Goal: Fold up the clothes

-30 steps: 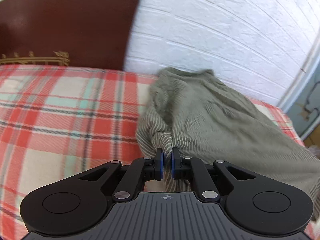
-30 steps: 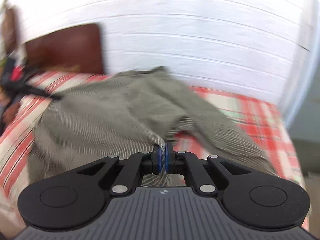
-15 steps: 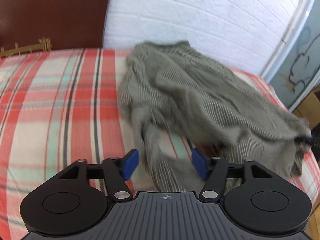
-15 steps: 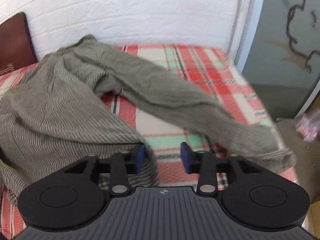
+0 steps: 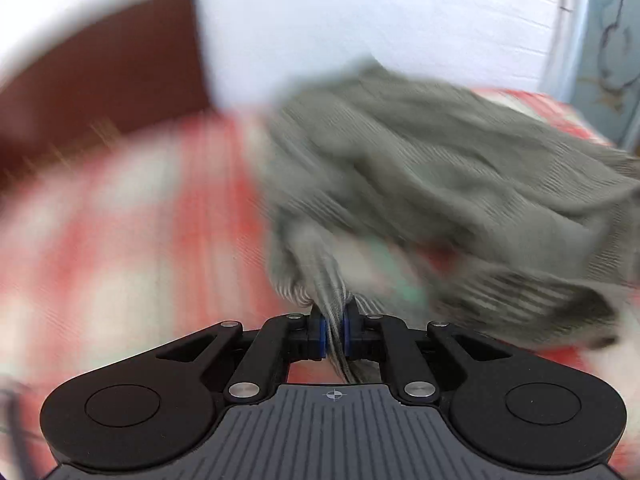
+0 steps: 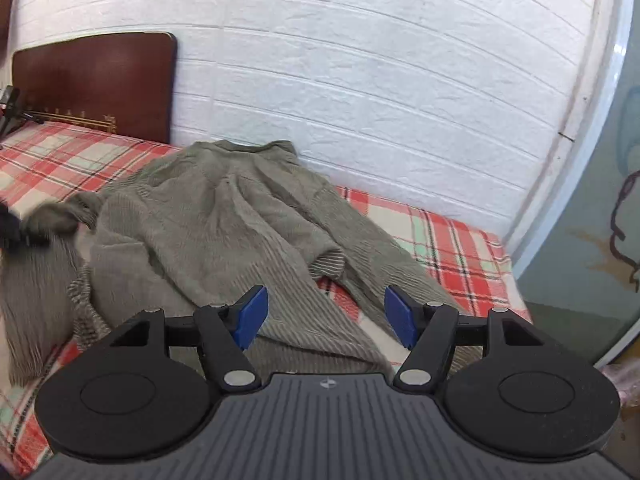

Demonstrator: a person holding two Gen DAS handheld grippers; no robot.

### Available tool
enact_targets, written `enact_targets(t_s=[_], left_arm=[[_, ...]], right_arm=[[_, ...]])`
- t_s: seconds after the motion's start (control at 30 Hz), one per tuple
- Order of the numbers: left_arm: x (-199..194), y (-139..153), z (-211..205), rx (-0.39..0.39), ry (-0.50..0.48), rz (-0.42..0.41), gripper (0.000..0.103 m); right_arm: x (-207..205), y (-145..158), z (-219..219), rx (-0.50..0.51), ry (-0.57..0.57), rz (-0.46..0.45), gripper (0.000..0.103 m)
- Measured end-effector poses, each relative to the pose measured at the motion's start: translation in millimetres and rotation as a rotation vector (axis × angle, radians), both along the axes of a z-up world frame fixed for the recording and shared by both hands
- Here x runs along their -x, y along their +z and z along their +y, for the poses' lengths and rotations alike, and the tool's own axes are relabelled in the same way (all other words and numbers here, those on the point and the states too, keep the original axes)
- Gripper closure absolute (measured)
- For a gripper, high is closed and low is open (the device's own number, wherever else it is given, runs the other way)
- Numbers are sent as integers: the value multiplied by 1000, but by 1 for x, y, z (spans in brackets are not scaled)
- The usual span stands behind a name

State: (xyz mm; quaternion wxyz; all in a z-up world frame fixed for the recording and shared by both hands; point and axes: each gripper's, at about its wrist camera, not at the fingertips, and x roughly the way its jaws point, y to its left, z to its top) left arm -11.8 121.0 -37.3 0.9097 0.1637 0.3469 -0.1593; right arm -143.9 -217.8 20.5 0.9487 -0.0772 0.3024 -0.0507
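Sweater (image 6: 224, 232) (olive, ribbed) lies on plaid bed (image 6: 452, 240); left tongs (image 5: 333, 334) pinch its fabric, right tongs (image 6: 322, 314) gape.

An olive-green ribbed knit sweater (image 6: 224, 236) with fine pale stripes is seen ahead of the right claw's bright blue finger pads (image 6: 251, 316), which are set on black linkages. Beneath and beyond it, a bed cover (image 6: 452, 244) checked in red, cream and mint green with thin black lines is shown. A white-painted brick-patterned wall (image 6: 360, 72) is seen farther ahead, and a dark reddish-brown headboard (image 6: 96, 80) with a gold trim line to the far left.
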Motion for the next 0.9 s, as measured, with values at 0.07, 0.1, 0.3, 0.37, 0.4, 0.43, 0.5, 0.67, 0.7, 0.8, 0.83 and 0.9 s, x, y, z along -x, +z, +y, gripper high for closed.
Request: enact_targets(t_s=[0.07, 0.1, 0.3, 0.37, 0.4, 0.43, 0.5, 0.67, 0.7, 0.8, 0.83, 0.9], left_arm=[[2, 34, 9, -78, 65, -159, 99], [3, 48, 12, -84, 80, -202, 99], [4, 23, -17, 65, -99, 5, 63], [2, -19, -35, 72, -146, 197, 51], [3, -38, -41, 69, -166, 280, 52], [9, -50, -46, 63, -180, 323, 52], [24, -55, -45, 60, -188, 317, 50], [31, -17, 3, 221, -79, 250, 30], [30, -9, 16, 248, -45, 226, 29], [17, -5, 51, 276, 114, 182, 25], [10, -11, 62, 284, 154, 200, 25], [-2, -22, 83, 301, 234, 235, 25]], right_arm=[[-2, 0, 0, -45, 18, 5, 34], [-5, -1, 1, -70, 27, 7, 34], [-15, -9, 25, -143, 129, 54, 34], [-19, -11, 34, -164, 165, 71, 34], [-20, -13, 38, -174, 183, 79, 34], [-22, -14, 43, -184, 201, 88, 34], [-26, -17, 51, -205, 236, 105, 34], [-41, -18, 68, -289, 304, 122, 34], [-46, -18, 72, -315, 320, 126, 34], [-58, -19, 87, -373, 367, 140, 34], [-59, -19, 94, -375, 385, 142, 34], [-62, -18, 107, -376, 421, 146, 34]])
